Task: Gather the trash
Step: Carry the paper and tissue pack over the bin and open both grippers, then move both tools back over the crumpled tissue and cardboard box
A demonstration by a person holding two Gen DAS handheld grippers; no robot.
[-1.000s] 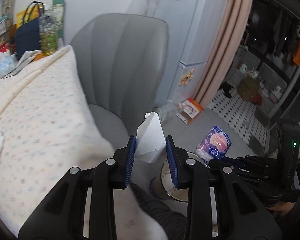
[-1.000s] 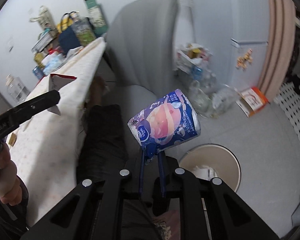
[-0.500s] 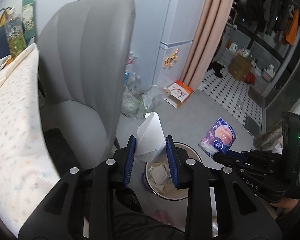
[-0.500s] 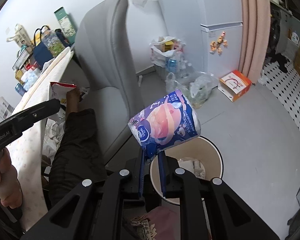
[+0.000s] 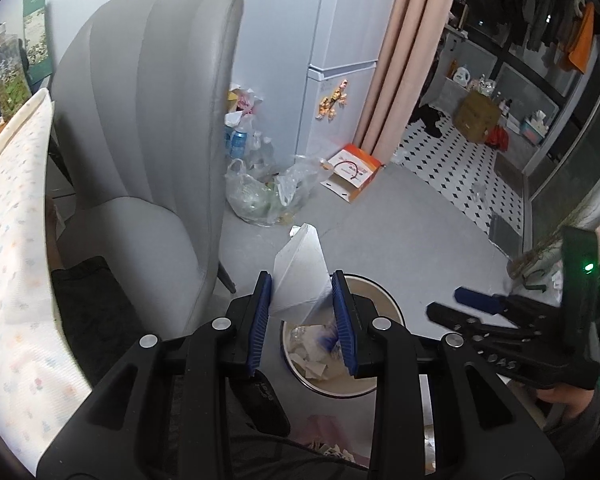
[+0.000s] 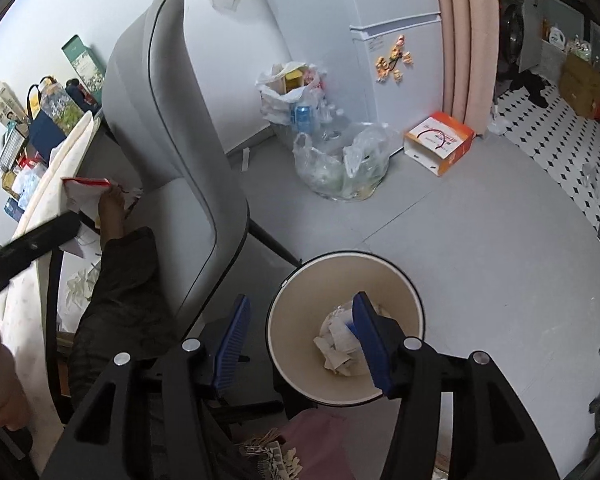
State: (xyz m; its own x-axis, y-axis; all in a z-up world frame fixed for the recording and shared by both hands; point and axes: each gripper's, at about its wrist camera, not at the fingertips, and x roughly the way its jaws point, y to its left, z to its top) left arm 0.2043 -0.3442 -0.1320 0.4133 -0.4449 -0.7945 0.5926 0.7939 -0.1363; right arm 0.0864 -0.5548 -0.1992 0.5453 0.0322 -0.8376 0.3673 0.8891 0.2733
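Left gripper (image 5: 302, 312) clamping white paper (image 5: 300, 268) above bin (image 5: 384, 376); right gripper (image 6: 300, 340) agape.

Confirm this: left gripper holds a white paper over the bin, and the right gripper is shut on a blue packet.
Wrong about the right gripper: the right wrist view shows it open and empty above the bin. The rest holds: the left gripper holds the white paper over the bin.

One bin (image 6: 346, 276), two plastic bags (image 6: 340, 164).
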